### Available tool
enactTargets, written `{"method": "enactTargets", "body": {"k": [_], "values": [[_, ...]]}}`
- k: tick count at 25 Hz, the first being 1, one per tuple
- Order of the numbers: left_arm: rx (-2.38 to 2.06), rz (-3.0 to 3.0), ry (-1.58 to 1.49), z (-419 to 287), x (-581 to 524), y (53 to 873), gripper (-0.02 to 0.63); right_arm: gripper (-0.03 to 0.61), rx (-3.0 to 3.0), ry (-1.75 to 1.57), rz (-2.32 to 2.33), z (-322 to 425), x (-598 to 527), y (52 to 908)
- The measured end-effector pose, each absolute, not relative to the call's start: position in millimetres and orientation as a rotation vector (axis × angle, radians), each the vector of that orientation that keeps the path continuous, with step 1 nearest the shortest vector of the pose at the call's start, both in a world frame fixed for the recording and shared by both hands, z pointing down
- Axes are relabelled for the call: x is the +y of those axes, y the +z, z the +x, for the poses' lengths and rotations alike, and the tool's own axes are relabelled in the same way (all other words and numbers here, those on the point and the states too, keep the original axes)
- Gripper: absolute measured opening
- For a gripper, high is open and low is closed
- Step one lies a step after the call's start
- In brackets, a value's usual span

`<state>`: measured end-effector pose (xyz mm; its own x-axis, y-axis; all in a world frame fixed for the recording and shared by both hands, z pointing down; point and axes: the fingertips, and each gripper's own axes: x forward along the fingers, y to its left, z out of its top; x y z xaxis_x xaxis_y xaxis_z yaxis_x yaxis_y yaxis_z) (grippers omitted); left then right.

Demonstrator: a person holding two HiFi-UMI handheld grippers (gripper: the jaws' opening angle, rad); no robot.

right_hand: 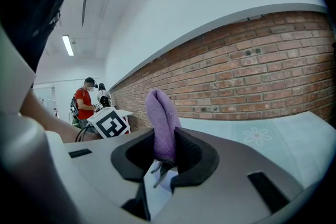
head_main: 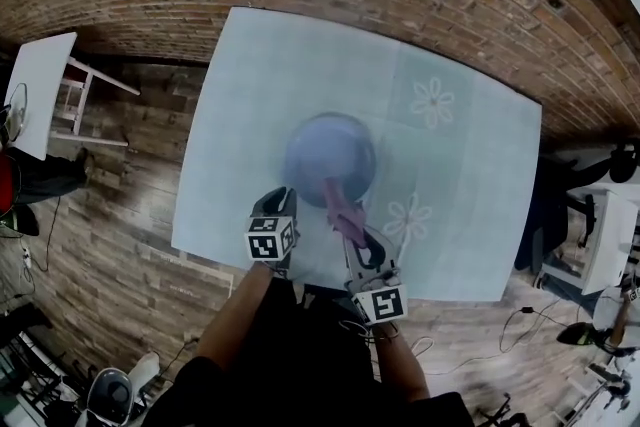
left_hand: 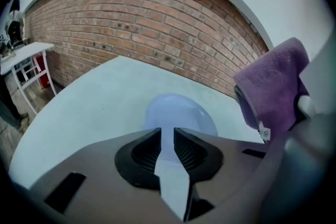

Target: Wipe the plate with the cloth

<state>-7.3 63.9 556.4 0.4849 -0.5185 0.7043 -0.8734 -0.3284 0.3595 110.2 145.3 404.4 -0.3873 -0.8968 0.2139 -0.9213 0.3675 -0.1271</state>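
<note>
Plate, round, pale-blue, on light-blue surface; right tongs clamp purple cloth by near rim; left tongs slightly parted, empty.

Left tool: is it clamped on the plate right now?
No, the jaws of the left tool stand slightly apart with nothing between them, and the plate lies beyond them.

tongs ajar — plate ahead, cloth right

Head view looks steeply down on the table; gripper views ride low, facing the brick wall at 12 o'clock; head and left share the plate.
</note>
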Motion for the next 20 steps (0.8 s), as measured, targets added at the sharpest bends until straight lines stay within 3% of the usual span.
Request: {"method": "enactTargets", "body": {"k": [2, 3, 13, 20], "values": [[-1.121, 1.968, 0.645, -9, 58, 572, 0.155, 0.091, -2.499, 0.379, 1.686, 109, 139, 411], [-1.111, 1.956, 0.655, -10, 55, 578, 0.163, 0.091, -2.497, 0.396, 1.698, 108, 135, 414], [-1.04, 1.868, 0.754, 0, 33, 639, 0.167, 0.091, -2.462, 0.493, 1.734, 99, 106, 438], [-1.014, 1.889, 0.787, -3, 27, 652, 0.096, 0.091, -2.451, 0.505, 1.705, 99, 101, 452]]}}
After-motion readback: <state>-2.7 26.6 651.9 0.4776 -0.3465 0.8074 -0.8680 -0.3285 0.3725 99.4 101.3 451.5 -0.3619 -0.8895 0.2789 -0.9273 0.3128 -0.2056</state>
